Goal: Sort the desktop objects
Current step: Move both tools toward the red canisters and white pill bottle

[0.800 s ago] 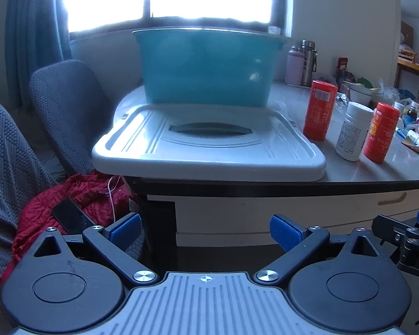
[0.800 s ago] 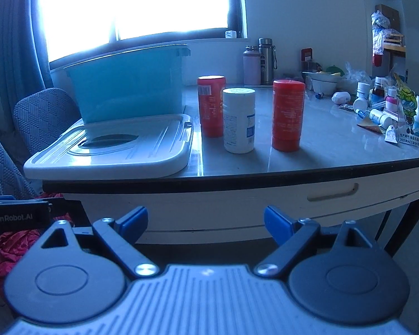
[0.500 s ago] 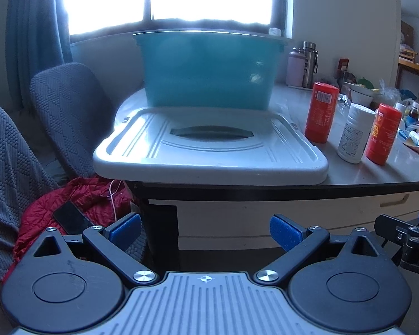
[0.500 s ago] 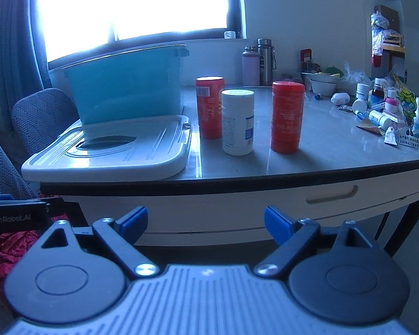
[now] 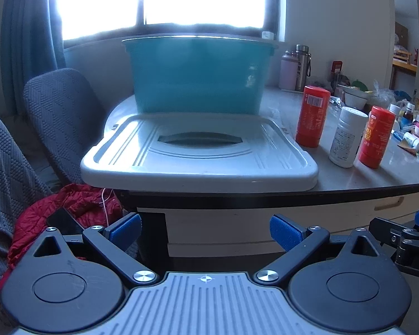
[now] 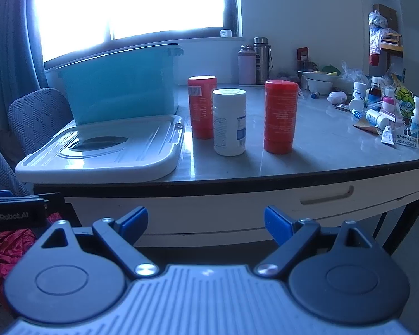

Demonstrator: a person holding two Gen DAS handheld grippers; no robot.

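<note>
- Since the earlier frames, both views are showing the worktop (image 6: 335, 150) a little lower and closer; the bottles and the bin are standing where they were, so it is the tools that are rising and edging in.
- The left tool (image 5: 205, 230) is hanging released in front of the worktop edge, its blue pads wide apart with nothing between them, facing the white lid (image 5: 199, 153).
- The right tool (image 6: 205, 223) is likewise spread and empty, pointing toward the three bottles, well apart from all of them.
- The white lid is lying flat at the worktop's near left corner, overhanging the edge slightly; it is probably taken off so the teal storage bin (image 5: 197, 76) just behind it is standing open to receive things.
- The inside of the bin is hidden by its wall, so whether anything is in it cannot be told.
- The task's things are waiting upright just right of the lid: a red bottle with a barcode (image 6: 202, 106), a white pill bottle (image 6: 229, 121) and a second red bottle (image 6: 279, 115), grouped close together, seemingly set out for easy picking.
- Two flasks (image 6: 254, 60) are standing at the back by the wall, and small bottles and packets (image 6: 382, 109) are cluttering the far right.
- A red jacket (image 5: 69, 209) is lying below on the left beside grey chairs (image 5: 61, 117).
</note>
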